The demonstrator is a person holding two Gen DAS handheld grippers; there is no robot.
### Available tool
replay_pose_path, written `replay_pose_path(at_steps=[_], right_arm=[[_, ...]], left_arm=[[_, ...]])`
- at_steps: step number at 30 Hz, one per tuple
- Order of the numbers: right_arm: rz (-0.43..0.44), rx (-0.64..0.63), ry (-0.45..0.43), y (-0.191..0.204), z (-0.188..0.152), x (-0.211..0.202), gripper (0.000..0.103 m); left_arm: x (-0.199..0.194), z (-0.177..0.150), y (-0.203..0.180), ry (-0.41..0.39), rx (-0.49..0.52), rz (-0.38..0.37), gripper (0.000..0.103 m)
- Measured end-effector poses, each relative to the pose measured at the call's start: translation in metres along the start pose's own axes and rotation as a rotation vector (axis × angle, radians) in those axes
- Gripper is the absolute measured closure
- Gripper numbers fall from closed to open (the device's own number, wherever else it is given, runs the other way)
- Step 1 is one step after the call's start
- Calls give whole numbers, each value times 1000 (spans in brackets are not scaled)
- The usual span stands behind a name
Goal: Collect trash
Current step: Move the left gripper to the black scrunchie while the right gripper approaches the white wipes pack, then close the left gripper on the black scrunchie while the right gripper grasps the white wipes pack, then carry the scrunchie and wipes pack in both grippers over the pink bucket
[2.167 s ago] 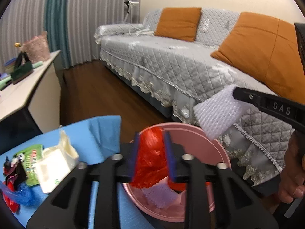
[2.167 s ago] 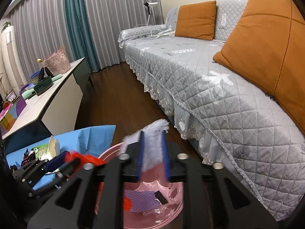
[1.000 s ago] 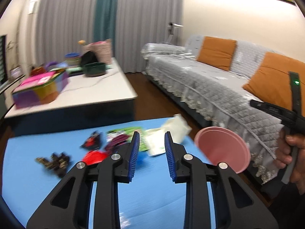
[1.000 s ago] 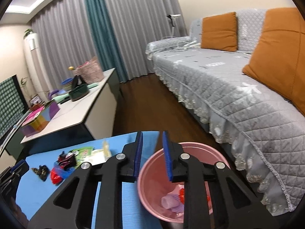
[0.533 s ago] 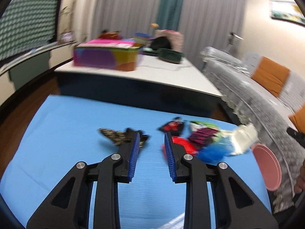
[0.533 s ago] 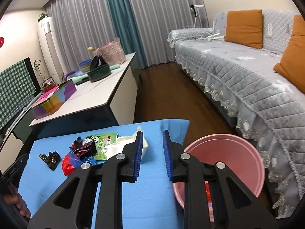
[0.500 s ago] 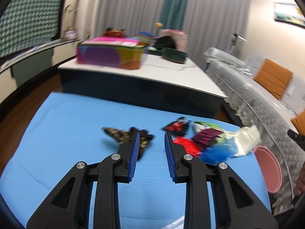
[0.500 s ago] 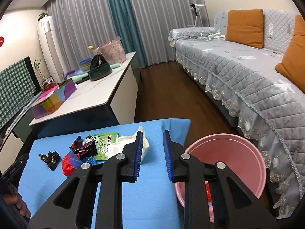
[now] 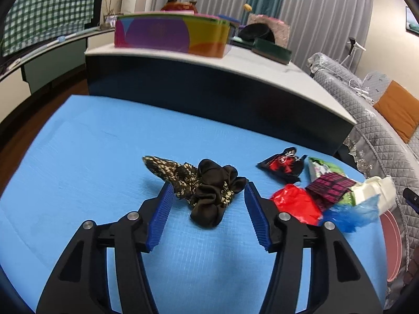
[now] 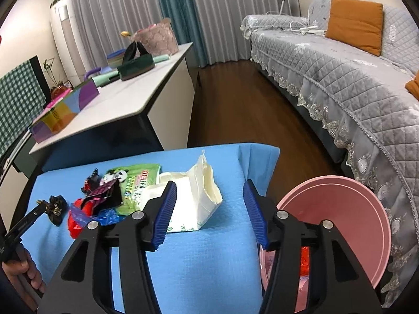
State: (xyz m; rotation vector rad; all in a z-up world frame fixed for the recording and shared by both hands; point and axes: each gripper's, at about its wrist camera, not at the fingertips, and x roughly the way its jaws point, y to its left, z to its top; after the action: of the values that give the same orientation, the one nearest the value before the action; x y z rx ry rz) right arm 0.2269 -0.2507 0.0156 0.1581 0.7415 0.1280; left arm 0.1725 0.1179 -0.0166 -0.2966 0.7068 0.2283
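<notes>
Left gripper (image 9: 208,195) open around scrunchie (image 9: 209,196); wrappers (image 9: 309,191) beside.

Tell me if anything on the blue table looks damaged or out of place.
The white paper package is torn open at its top and lies tipped on the blue table. The black scrunchie, a cloth thing, lies apart from the wrappers. Nothing looks spilled.

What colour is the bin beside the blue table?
Pink bin, clearest in the right wrist view.

table cover (image 9: 78,144) blue | scrunchie (image 9: 209,193) black, gold-speckled | bin (image 10: 340,209) pink | cushion (image 10: 353,23) orange
</notes>
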Motion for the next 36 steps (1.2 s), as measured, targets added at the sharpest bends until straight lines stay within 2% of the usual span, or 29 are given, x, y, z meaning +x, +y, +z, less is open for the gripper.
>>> replay_pose_path(at_steps=[12,14,16,17,19,21,24,31,36], right_arm=[[31,11,97,-3,-4,35,52],[30,-1,101,-2,-5,36,59],[38,-12,112,0,-7,36,77],[41,-15,114,1,-7,37,82],[52,-30,106,3,-7,33,85],[58,-49,90,6,-6,29,90],[64,-65,60,9,-4,19,94],[79,-54,16,7,-1,-2,94],[96,-57,-30,5,0,-23,94]], left_arm=[[27,0,-8,40,22,27,45],[27,0,-9,41,28,30,55],[27,0,-9,41,25,21,63],[26,1,-9,38,25,16,70],[24,2,-10,33,34,5,78],[21,3,-12,24,43,8,93],[16,4,-12,12,45,10,93],[3,5,-8,-20,43,22,94],[-14,7,-16,-58,62,2,94]])
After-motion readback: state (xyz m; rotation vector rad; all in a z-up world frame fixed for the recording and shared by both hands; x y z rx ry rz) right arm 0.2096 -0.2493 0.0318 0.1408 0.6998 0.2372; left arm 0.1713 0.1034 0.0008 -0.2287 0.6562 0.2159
